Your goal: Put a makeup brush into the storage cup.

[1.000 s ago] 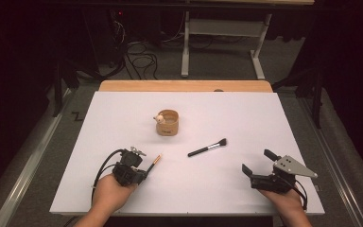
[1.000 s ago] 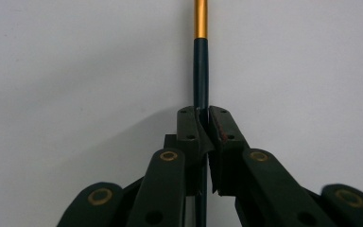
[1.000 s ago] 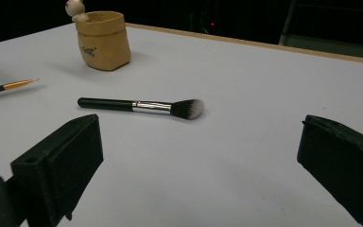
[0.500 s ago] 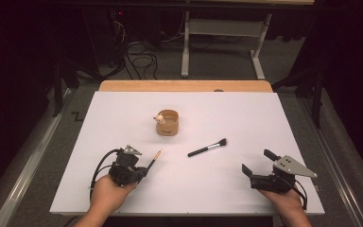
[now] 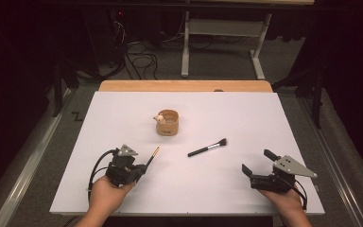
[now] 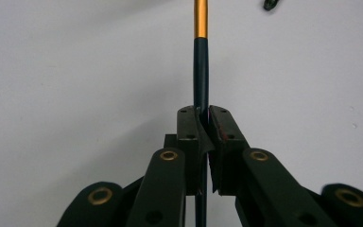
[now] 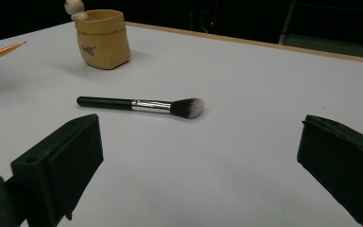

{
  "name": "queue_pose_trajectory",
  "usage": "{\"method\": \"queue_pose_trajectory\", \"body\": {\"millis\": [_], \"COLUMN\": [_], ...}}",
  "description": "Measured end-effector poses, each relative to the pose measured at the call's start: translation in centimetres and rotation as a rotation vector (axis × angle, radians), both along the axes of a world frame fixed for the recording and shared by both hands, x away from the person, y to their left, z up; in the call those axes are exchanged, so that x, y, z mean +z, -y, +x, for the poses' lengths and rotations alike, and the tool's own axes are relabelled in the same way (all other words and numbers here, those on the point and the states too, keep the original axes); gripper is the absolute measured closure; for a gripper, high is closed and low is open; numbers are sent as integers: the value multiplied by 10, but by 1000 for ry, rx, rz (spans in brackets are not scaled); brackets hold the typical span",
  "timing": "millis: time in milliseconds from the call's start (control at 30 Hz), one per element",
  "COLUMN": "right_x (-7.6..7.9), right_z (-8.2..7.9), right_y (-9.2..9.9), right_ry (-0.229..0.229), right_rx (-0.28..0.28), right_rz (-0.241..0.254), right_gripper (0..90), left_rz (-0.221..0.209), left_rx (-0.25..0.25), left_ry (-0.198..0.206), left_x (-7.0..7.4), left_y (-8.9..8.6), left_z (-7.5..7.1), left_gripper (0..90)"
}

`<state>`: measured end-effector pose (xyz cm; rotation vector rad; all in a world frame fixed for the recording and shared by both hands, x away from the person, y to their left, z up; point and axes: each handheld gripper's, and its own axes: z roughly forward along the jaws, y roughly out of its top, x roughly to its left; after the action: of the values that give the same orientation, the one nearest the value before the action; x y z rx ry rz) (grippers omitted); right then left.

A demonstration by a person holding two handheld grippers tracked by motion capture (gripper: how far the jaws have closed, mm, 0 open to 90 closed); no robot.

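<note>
The pencil (image 6: 201, 71) sits pinched between the pressed-together jaws of the left gripper (image 5: 139, 169), dark shaft in the pads, gold end sticking straight out ahead. In the high view it shows at lower left of the frame, its long axis slanting up and to the right, gold tip (image 5: 155, 152) aimed roughly at the pot (image 5: 168, 122) near the middle. The tip is well short of the pot, with bare white table (image 5: 123, 109) between them. So the likely move is a carry along that same slant, up and right, and the left hand is clearly the nearer one for it.

Further out, the brush (image 5: 208, 148) lies flat, right of centre, handle to lower left, bristles to upper right, apart from both the pot and the pencil. The right gripper (image 5: 260, 168) rests at lower right, jaws spread wide and holding nothing; in its own view the brush (image 7: 139, 104) lies across the frame just ahead of it, making the right hand the nearer one to it.

The pot (image 7: 103, 39) stands upright, a small pale figure (image 7: 75, 8) perched at its rim. What is inside cannot be told.
</note>
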<state>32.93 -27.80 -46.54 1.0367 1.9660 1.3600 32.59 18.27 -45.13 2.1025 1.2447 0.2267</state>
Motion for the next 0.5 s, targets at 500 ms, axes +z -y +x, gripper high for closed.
{"method": "queue_pose_trajectory", "body": {"millis": [500], "right_x": [-1], "right_z": [0], "right_y": [0], "right_ry": [-1], "right_rx": [2], "right_rz": [0], "right_gripper": [17], "left_rz": [-79], "left_rx": [12], "left_ry": [101], "left_x": [-4], "left_y": [-9], "left_z": [-7], "left_gripper": [840]}}
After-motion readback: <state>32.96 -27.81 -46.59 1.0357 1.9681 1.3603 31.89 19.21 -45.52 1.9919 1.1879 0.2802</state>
